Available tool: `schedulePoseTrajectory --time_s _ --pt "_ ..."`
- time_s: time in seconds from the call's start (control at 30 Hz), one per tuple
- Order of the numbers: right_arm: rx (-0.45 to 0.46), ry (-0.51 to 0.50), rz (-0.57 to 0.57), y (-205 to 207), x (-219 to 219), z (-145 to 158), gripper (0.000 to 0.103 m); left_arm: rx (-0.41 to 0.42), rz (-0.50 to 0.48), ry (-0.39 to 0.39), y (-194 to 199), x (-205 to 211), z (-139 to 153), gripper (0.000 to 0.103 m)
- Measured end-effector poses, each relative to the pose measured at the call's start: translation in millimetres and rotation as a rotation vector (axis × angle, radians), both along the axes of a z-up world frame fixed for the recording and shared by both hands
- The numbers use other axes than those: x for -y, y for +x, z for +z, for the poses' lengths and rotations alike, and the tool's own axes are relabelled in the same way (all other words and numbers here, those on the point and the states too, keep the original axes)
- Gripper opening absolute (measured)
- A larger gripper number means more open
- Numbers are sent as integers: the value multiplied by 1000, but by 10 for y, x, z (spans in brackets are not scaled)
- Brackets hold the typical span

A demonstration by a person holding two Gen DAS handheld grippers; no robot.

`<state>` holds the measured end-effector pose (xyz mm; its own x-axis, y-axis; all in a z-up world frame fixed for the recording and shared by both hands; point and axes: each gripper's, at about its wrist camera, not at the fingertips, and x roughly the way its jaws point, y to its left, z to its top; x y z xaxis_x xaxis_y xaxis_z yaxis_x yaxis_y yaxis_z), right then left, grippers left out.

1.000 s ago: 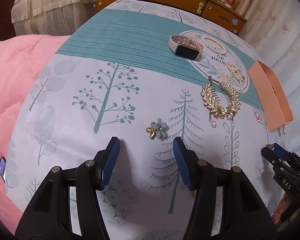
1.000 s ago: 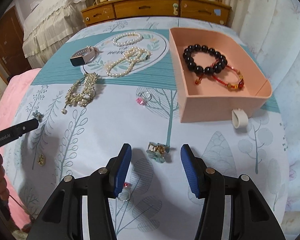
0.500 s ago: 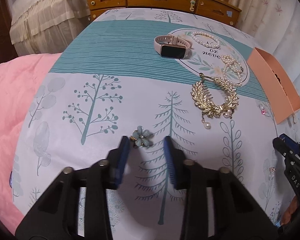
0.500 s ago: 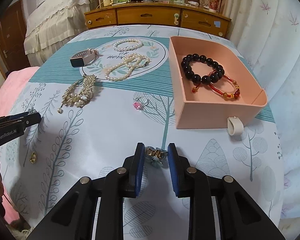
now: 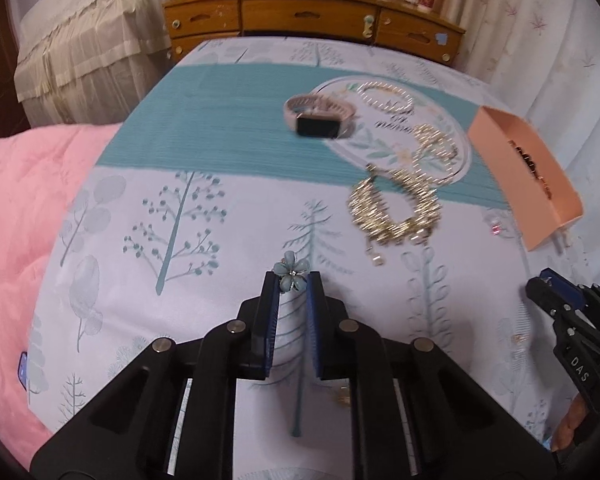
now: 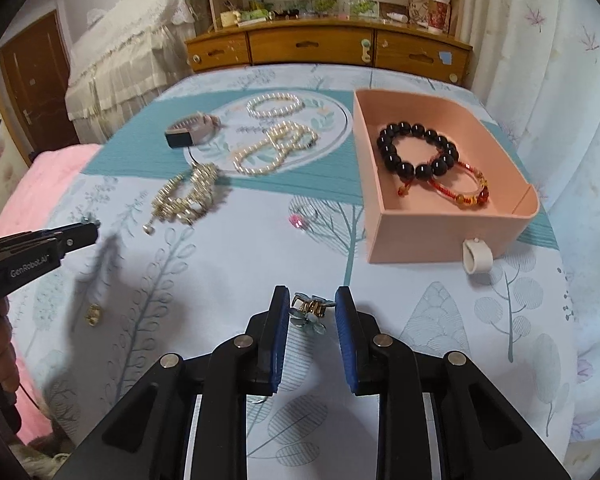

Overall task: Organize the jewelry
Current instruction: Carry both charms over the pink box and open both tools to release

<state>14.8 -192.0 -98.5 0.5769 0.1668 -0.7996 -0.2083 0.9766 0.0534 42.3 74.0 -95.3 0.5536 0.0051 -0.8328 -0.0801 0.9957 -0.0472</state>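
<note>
Left wrist view: left gripper [image 5: 293,285] clamped on blue enamel flower brooch [image 5: 291,275] at the fingertips, just above the tree-print cloth [image 5: 188,216]. Beyond, motion-blurred: gold leaf necklace [image 5: 394,210], pink-strap smartwatch [image 5: 319,120], pearl strands on the round print. Pink box [image 5: 500,160] seen edge-on, contents unreadable. Right gripper cut off at frame edge.

Right wrist view: right gripper [image 6: 312,304] part-closed around a gold claw clip with pale blue petals [image 6: 310,312], left pad touching; grip on the far side hard to confirm. Pink box [image 6: 412,240] open-topped, holding glossy black bead bracelet [image 6: 418,150] and red cord bracelet [image 6: 464,188]. White ring [image 6: 477,256] against its front wall.
</note>
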Motion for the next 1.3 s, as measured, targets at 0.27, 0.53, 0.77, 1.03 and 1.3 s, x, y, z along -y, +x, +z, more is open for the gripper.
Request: schedulePoseTrajectory --time_s 0.27,0.53,0.77,1.03,1.3 --pt "70 121 5 -87 220 415 23 112 -117 1 67 474 586 11" --pt "196 169 -34 22 695 1250 23 202 -266 -38 319 1141 1285 11" --pt "331 146 -79 273 1032 2061 23 233 -348 -70 759 1743 1777 11" --pt "147 120 -71 812 1232 1750 23 88 -393 -30 1328 2279 1358 11" --pt "-87 143 -86 1096 1420 931 23 -60 -393 12 1604 2425 611 11"
